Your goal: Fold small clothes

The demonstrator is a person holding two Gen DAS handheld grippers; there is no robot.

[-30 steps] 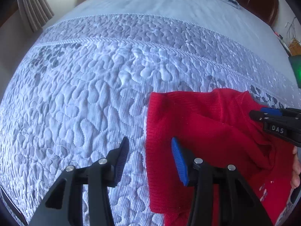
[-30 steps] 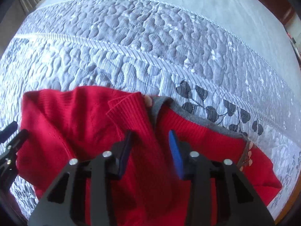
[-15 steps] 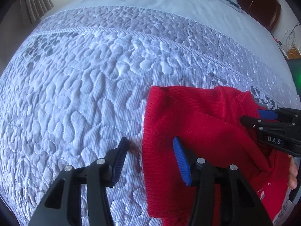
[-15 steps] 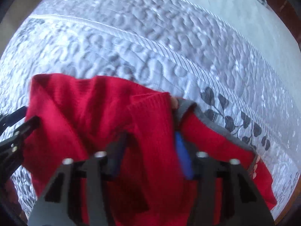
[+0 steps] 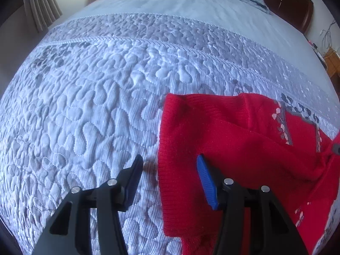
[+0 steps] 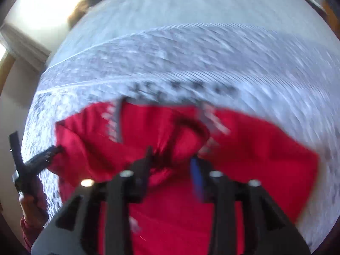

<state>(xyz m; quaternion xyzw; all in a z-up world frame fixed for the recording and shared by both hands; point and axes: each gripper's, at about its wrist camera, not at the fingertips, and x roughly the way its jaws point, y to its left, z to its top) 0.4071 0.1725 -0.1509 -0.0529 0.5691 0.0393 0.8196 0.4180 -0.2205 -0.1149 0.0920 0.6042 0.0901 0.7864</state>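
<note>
A small red knit sweater (image 5: pixel 244 144) with grey and pink trim lies on the quilted bedspread (image 5: pixel 95 106). My left gripper (image 5: pixel 170 170) is open over the sweater's left edge, with one finger over the quilt and the blue-padded finger (image 5: pixel 206 180) over the red knit. In the blurred right wrist view my right gripper (image 6: pixel 172 161) is open just above the bunched middle of the sweater (image 6: pixel 255 148), holding nothing. The left gripper also shows in the right wrist view (image 6: pixel 36 161) at the left edge, beside the sweater.
The quilted bedspread runs back to a plain pale blue sheet (image 5: pixel 191 4). A dark wooden headboard (image 5: pixel 293 6) stands at the far right, and a curtain (image 5: pixel 40 6) hangs at the far left. A hand in a red sleeve (image 6: pixel 31 212) holds the left gripper.
My right gripper has swung to the right and now faces the sweater from another side, with motion blur. A fold has opened, showing the grey and pink trim. My left gripper has barely moved.
</note>
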